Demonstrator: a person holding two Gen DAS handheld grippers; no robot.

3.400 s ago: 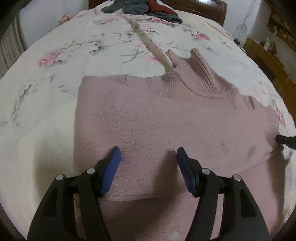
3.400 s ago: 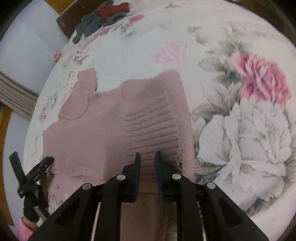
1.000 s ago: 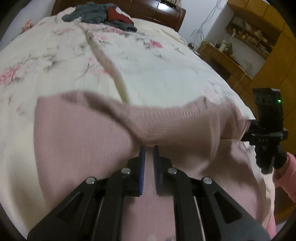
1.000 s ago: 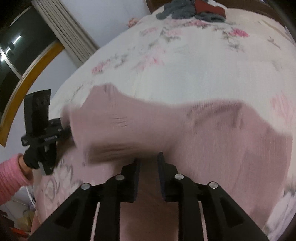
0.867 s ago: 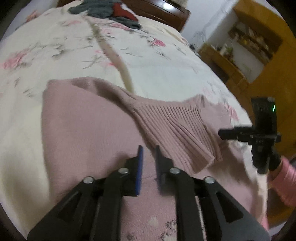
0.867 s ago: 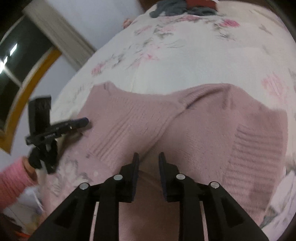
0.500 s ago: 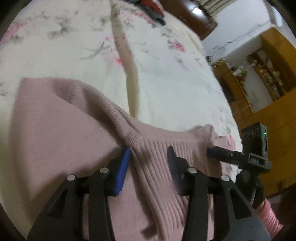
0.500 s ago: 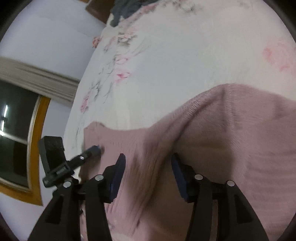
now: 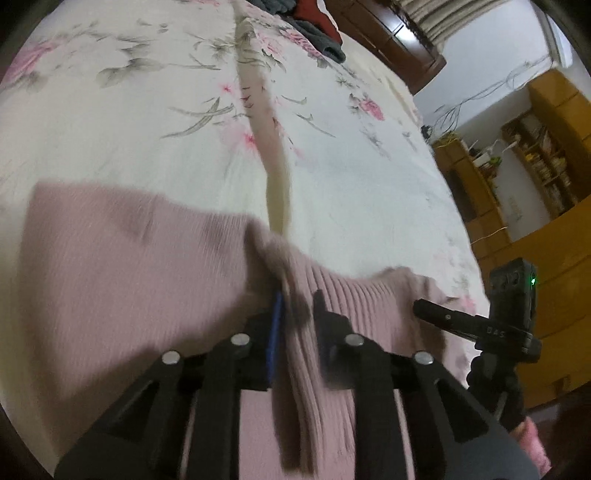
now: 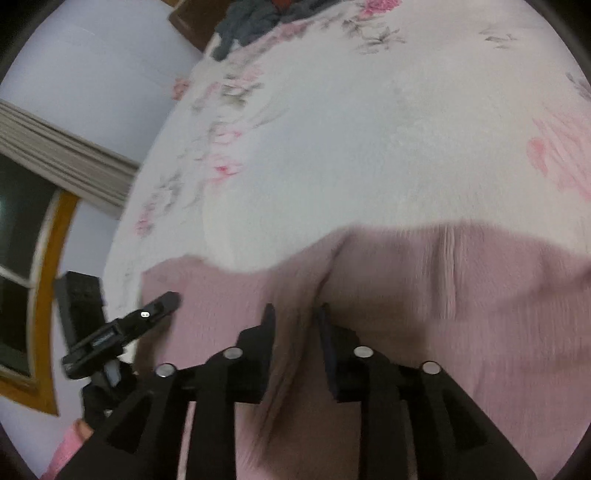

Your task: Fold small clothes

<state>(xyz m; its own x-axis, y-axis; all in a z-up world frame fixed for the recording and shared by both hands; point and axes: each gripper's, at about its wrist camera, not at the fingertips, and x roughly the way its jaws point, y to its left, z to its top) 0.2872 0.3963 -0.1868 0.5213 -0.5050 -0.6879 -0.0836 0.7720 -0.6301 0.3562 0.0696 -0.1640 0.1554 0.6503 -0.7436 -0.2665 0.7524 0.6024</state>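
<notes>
A bed [image 9: 332,177] with a white, pink-flowered cover fills both views and stretches away ahead of both tongs. A raised crease in the cover runs straight out from the left tongs toward the far end. There, well beyond both tongs, lies a pile of grey and red clothes [image 9: 306,14] against a dark wooden headboard [image 9: 388,33].

The pink sweater [image 9: 129,277] lies on the near part of the bed, under and around both tongs, spreading wide to the left of the left tongs and to the right of the right tongs. Its ribbed band sits just ahead and to the right of the left tongs.

The left tongs [image 9: 297,306] are nearly closed, with a bunched ridge of sweater running up between the fingers; they appear to pinch it. The right tongs [image 10: 295,314] stand a little apart, and a fold of sweater rises between the fingers; whether they grip it I cannot tell.

Wooden shelves [image 9: 535,147] stand far right of the left tongs. A window with an orange frame [image 10: 44,295] and a curtain sits far left of the right tongs. A pink sleeve [image 10: 62,454] shows below that.
</notes>
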